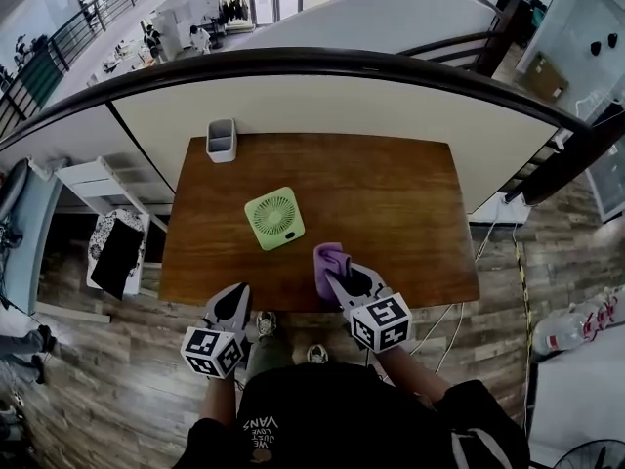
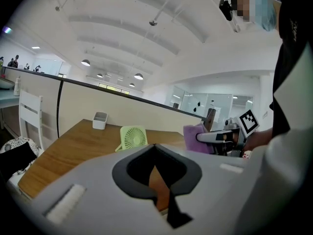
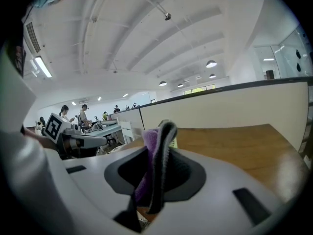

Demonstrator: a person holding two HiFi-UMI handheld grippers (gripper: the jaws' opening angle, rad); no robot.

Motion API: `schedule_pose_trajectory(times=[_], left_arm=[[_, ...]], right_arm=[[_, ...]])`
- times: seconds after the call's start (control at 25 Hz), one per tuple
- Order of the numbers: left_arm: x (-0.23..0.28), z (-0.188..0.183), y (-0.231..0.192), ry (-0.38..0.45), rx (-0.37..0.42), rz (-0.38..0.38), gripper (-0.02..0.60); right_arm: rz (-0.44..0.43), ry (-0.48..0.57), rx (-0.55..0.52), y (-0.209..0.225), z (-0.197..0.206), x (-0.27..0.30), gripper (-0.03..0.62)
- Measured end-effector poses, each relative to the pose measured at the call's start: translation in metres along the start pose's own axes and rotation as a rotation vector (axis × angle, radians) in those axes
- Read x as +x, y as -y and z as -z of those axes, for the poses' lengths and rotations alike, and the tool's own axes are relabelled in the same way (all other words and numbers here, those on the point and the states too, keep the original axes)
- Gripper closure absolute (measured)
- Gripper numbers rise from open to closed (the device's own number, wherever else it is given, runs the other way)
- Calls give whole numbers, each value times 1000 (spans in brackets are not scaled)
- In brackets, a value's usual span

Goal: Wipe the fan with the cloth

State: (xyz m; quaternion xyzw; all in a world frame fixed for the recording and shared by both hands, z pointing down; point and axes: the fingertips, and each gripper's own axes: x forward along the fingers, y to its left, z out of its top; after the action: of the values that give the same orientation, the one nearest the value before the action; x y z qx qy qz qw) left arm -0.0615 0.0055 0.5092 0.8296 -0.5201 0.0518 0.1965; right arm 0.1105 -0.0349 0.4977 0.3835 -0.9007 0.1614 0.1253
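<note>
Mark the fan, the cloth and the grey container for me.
green fan [image 1: 274, 217]: head view, centre of its grille.
purple cloth [image 1: 325, 258]: head view, its bunched upper fold.
grey container [image 1: 222, 142]: head view, its front wall.

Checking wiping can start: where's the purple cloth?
In the head view, the purple cloth is clamped in the right gripper, over the table near its front edge, right of the green fan.

Pale green fan [image 1: 274, 218] stands tilted, bunched purple cloth [image 1: 328, 260] near it.
</note>
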Motion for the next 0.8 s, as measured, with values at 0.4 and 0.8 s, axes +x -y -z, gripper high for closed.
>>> schedule_pose_trajectory(times=[0.4,0.8], left_arm=[[51,4,-53,-49,12,77,569],[102,41,-85,-196,16,189,560]], right_arm=[[54,-6,-53,2,-10,57,500],[53,-25,-139,-7,-18,117,499]])
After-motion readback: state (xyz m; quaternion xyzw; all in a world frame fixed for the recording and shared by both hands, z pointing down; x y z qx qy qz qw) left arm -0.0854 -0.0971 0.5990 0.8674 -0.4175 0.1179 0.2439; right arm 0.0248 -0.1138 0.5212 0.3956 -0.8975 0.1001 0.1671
